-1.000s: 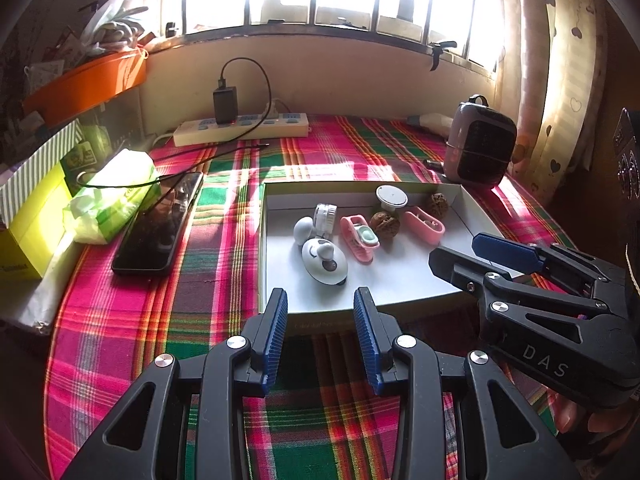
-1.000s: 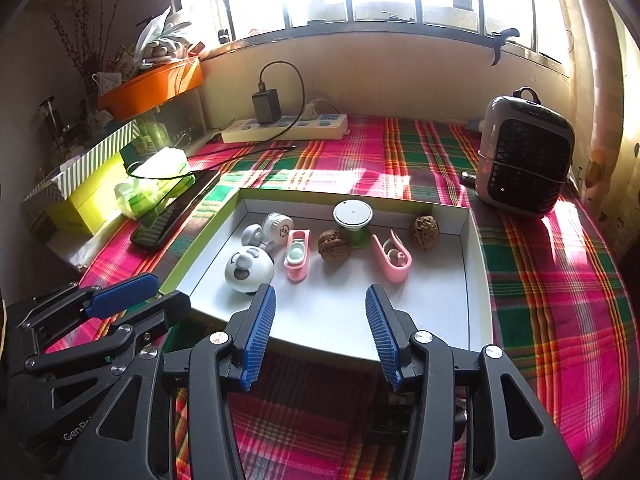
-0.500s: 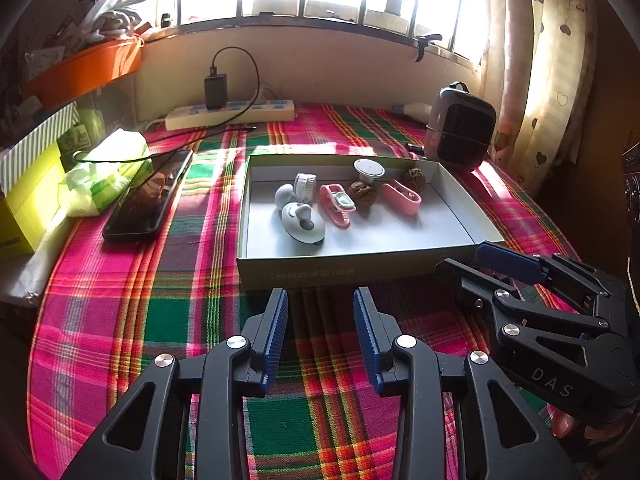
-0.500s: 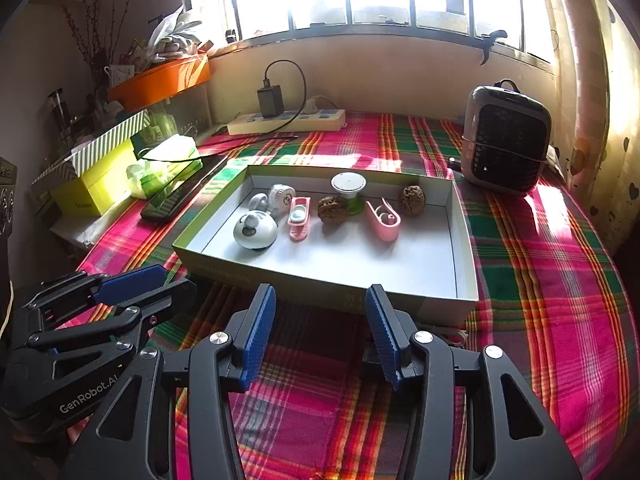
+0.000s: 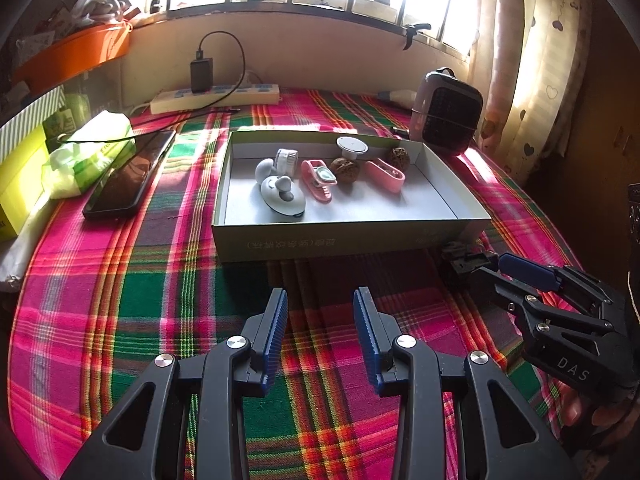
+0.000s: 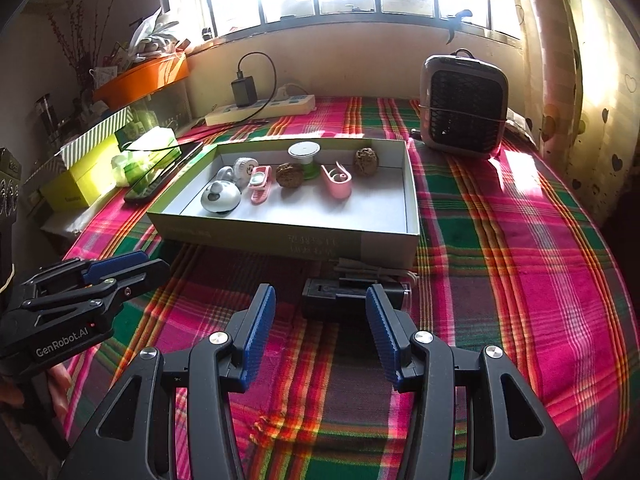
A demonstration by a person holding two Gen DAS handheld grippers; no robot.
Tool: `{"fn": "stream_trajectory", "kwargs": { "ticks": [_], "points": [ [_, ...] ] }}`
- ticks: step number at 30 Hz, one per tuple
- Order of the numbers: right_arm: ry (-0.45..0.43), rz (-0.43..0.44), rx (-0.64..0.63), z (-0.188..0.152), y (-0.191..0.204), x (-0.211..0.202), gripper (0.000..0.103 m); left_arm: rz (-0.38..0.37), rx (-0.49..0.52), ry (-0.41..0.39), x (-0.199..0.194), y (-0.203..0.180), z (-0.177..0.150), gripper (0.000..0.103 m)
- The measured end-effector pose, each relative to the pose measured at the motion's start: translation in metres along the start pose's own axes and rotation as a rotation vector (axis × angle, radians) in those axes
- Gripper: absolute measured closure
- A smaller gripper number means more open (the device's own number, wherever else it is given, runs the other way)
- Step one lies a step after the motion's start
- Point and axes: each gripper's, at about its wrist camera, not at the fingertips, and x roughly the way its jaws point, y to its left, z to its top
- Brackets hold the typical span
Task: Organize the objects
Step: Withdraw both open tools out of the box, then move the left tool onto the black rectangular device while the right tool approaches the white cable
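A shallow cardboard box [image 5: 352, 236] [image 6: 288, 240] sits mid-table and holds several small items: a grey round gadget [image 5: 282, 198], two pink clips [image 5: 318, 180] [image 6: 338, 182], two walnuts [image 6: 290, 175] and a white-capped green jar [image 6: 305, 156]. My left gripper [image 5: 320, 328] is open and empty over the cloth in front of the box. My right gripper [image 6: 320, 324] is open and empty, just behind a small black device [image 6: 344, 302] lying at the box's near right corner. Each gripper shows in the other's view [image 5: 516, 276] [image 6: 120, 264].
A plaid cloth [image 5: 140, 300] covers the table. A black phone [image 5: 130, 174], a green tissue pack [image 5: 86, 152] and a yellow box [image 5: 16, 184] lie at the left. A power strip [image 5: 216, 96] is at the back, a small heater [image 6: 464, 108] at the back right.
Both grippers have pulled back from the box toward the table's near edge. The black device in front of the box has come into view. Both stay open.
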Motion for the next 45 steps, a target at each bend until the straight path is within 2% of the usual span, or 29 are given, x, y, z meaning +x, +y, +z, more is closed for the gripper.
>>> {"fn": "stream_trajectory", "kwargs": {
  "ticks": [11,15,27,36,42,45],
  "points": [
    [0.009,-0.010,0.077,0.000,-0.028,0.002,0.054,-0.027,0.012,0.027,0.009,-0.007,-0.002,0.070],
    [0.040,0.037,0.093,0.003,-0.035,0.010,0.054,-0.030,0.014,0.036,0.013,-0.009,-0.002,0.070],
    [0.072,0.102,0.079,0.004,-0.031,0.018,0.053,-0.032,0.019,0.053,0.018,-0.011,-0.001,0.070],
    [0.103,0.216,0.044,-0.005,-0.015,0.013,0.053,-0.025,0.013,0.056,0.019,-0.009,0.000,0.070],
    [0.074,0.188,0.044,-0.001,-0.019,0.010,0.053,-0.023,0.010,0.058,0.019,-0.008,0.000,0.070],
    [0.091,0.178,0.057,0.006,-0.023,0.021,0.053,-0.023,0.012,0.061,0.019,-0.009,-0.001,0.070]
  ]
}}
